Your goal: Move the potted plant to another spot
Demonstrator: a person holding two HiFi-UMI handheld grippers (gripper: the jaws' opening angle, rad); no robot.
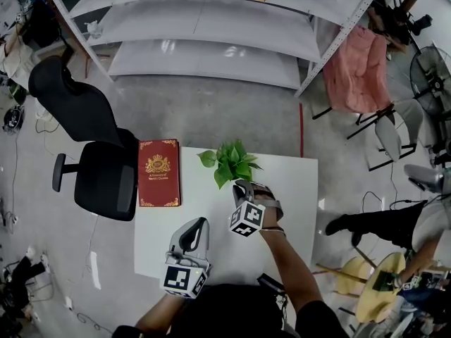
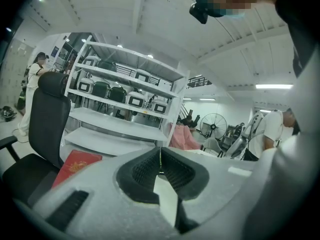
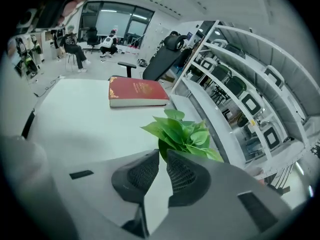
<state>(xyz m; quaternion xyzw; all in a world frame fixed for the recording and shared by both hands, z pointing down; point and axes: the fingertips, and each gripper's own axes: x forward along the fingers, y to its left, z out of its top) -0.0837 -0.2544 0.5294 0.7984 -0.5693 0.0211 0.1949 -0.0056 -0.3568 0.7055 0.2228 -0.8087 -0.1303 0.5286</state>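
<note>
The potted plant (image 1: 231,162) stands at the back middle of the white table (image 1: 289,189); its green leaves hide the pot from above. My right gripper (image 1: 241,184) reaches it from the near side. In the right gripper view the jaws (image 3: 162,153) are drawn close on a dark part at the base of the leaves (image 3: 182,134), with only a narrow gap between them. My left gripper (image 1: 202,222) hovers over the table's near middle, apart from the plant, and is shut on nothing (image 2: 160,149).
A red book (image 1: 158,172) lies at the table's back left corner. A black office chair (image 1: 99,160) stands off the left edge. Grey shelving (image 1: 204,41) runs behind the table. A pink-draped chair (image 1: 359,69) and a person's leg (image 1: 380,224) are to the right.
</note>
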